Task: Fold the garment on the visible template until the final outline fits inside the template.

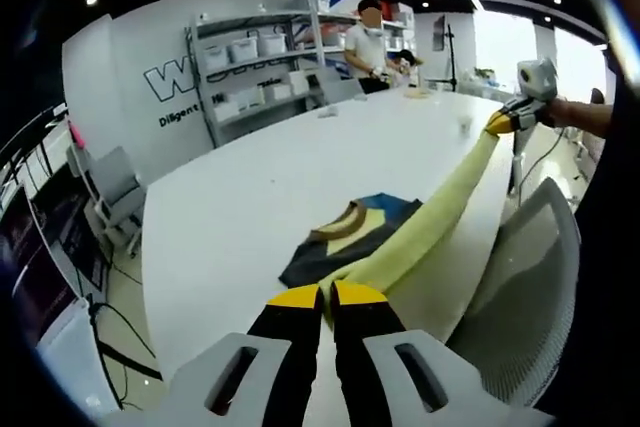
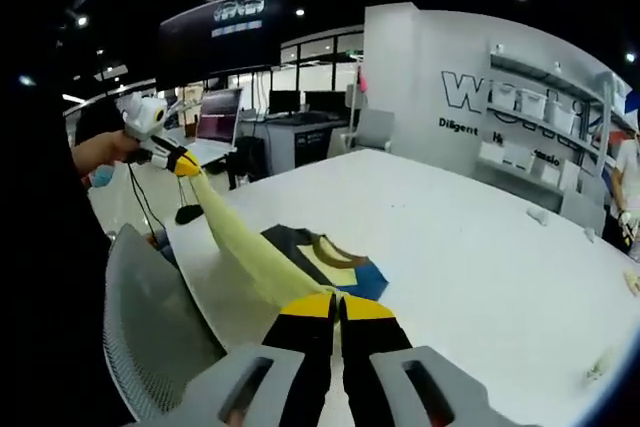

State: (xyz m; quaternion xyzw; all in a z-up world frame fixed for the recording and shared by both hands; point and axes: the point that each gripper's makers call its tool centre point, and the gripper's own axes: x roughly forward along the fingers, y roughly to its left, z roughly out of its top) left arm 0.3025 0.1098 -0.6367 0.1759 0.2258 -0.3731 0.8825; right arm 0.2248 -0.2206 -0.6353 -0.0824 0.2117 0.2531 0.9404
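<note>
1. Yellow fabric of the garment (image 1: 420, 222) hangs stretched in the air between your two grippers; its dark part rests lower centre on the white table (image 1: 230, 207).
2. Left gripper (image 1: 327, 294) and right gripper (image 2: 337, 300) each clench an end.
3. Step looks like lifting to lay out; next, lower it flat.
4. Table edge and mesh chair (image 1: 530, 277) crowd lower right; open room lies upper centre.

On the white wall (image 1: 150, 77) behind the shelves, big outlined letters begin with "W"; the shelves cover the rest. Under them a smaller dark line begins with "Diligent". In the right gripper view the same wall (image 2: 440, 57) shows "W" and "Diligent" again. The hanging screen (image 2: 238, 17) carries a logo too small to read.
</note>
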